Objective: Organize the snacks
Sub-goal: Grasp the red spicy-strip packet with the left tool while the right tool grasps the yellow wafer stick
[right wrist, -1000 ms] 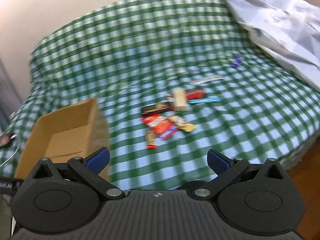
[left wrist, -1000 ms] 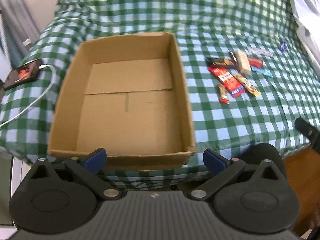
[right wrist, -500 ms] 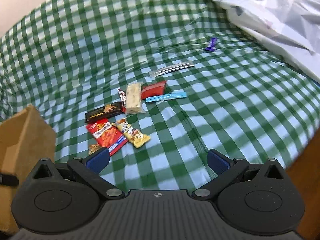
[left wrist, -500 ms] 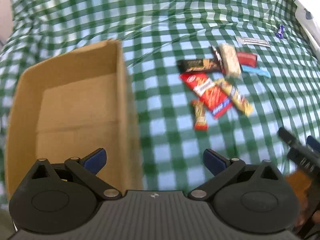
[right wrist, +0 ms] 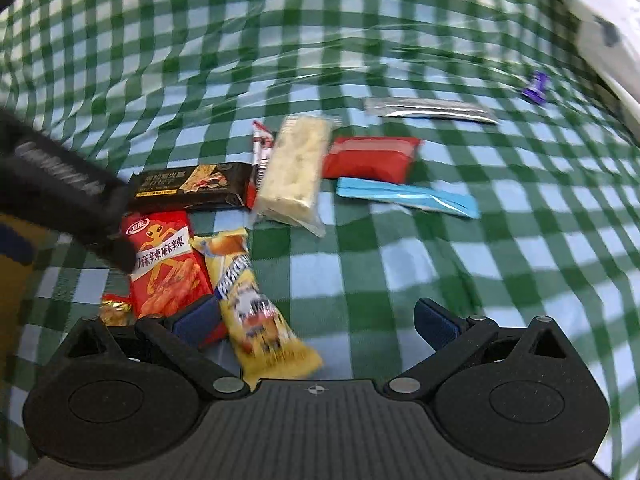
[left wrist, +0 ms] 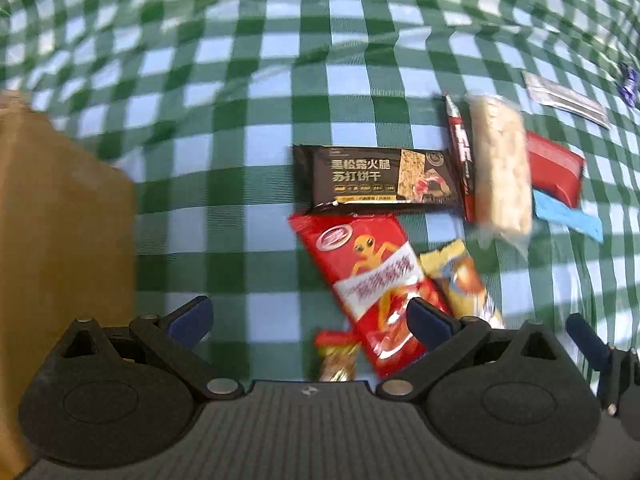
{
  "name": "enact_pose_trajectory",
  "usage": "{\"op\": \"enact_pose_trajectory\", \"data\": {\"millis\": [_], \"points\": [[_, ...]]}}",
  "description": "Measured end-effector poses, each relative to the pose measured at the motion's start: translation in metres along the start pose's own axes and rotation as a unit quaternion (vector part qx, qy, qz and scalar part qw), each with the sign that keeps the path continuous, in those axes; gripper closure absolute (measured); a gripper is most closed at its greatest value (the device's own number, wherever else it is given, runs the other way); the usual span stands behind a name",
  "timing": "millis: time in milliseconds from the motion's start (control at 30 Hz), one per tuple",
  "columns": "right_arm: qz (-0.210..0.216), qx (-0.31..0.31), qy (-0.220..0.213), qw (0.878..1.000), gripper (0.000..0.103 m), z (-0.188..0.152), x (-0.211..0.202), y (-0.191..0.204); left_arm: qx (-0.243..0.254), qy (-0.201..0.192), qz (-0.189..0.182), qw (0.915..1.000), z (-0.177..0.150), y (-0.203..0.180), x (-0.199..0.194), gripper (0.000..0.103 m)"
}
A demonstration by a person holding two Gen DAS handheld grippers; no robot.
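While both grippers hung over it, the checked cloth (right wrist: 400, 272), green, white and pale blue, covered the whole surface, with soft folds and a thin clear film shining on top. At the far right edge of the cloth lay a white sheet (right wrist: 600, 20), cut off by the frame.

A cardboard box (left wrist: 60, 220) stood left of the black pack (left wrist: 380, 176); only one blurred wall of it showed. Just below the black pack lay the red pack (left wrist: 360, 272) with an orange figure, and beside that a yellow bar (right wrist: 256, 304). A small gold candy (left wrist: 336, 356) below the red pack was half hidden by the left gripper (left wrist: 308, 320). Right of the black pack came a thin red stick (right wrist: 260, 160), a pale bar (right wrist: 294, 168) in clear wrap, a red pouch (right wrist: 372, 158) and a blue strip (right wrist: 408, 196). Farther right lay a silver sachet (right wrist: 432, 109) and a purple candy (right wrist: 536, 88), too small to read.

The left gripper's fingers were apart and empty, above the lower end of the red pack. The right gripper (right wrist: 316, 320) was spread wide too, empty, with the yellow bar by its left finger. Many edges were blurred.
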State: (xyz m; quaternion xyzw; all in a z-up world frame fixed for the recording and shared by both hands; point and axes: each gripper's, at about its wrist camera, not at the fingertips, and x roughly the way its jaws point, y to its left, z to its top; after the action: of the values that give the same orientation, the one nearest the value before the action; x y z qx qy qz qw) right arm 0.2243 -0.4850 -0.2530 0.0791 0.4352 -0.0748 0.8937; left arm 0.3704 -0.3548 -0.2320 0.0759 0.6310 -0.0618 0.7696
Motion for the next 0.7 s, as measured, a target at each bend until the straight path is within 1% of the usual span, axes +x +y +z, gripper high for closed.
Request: {"op": "enact_pose_trajectory", "data": {"millis": [67, 133, 167, 233, 367, 500, 567, 600, 633, 667, 700], "points": [[0.005, -0.032, 0.002, 0.999, 0.001, 0.004, 0.011, 0.004, -0.021, 0.029, -0.034, 0.9988, 0.01, -0.001, 0.016, 0.0], [0.004, -0.047, 0.003, 0.999, 0.002, 0.007, 0.016, 0.003, -0.042, 0.061, -0.062, 0.9953, 0.017, -0.002, 0.031, 0.0], [0.005, -0.043, 0.001, 0.999, 0.002, 0.007, 0.016, -0.001, -0.048, 0.064, -0.057, 0.9952, 0.019, -0.003, 0.035, 0.0], [0.0, -0.028, 0.003, 1.0, 0.002, 0.006, 0.017, -0.009, -0.054, 0.057, -0.037, 0.9962, 0.022, -0.01, 0.037, 0.0], [-0.009, -0.013, 0.005, 1.0, 0.001, 0.003, 0.019, -0.021, -0.027, 0.057, -0.007, 0.998, 0.023, -0.025, 0.04, 0.0], [-0.007, -0.029, -0.001, 1.0, 0.001, 0.006, 0.025, -0.016, -0.022, 0.064, -0.015, 0.9976, 0.025, -0.027, 0.04, 0.0], [0.0, -0.045, -0.003, 0.999, 0.001, 0.009, 0.027, -0.012, 0.004, 0.08, -0.018, 0.9966, 0.029, -0.028, 0.04, 0.0], [0.001, -0.053, -0.002, 0.999, 0.003, 0.008, 0.026, -0.01, 0.012, 0.083, -0.015, 0.9963, 0.032, -0.027, 0.039, 0.002], [0.007, -0.064, -0.003, 0.998, 0.007, 0.009, 0.025, -0.009, 0.012, 0.077, -0.009, 0.9969, 0.031, -0.027, 0.035, 0.011], [0.03, -0.075, -0.012, 0.997, 0.03, 0.008, 0.021, -0.007, 0.003, 0.06, -0.009, 0.9981, 0.03, -0.025, 0.027, 0.03], [0.046, -0.085, -0.02, 0.995, 0.059, 0.006, 0.017, -0.006, 0.001, 0.048, -0.013, 0.9987, 0.029, -0.025, 0.02, 0.045]]}}
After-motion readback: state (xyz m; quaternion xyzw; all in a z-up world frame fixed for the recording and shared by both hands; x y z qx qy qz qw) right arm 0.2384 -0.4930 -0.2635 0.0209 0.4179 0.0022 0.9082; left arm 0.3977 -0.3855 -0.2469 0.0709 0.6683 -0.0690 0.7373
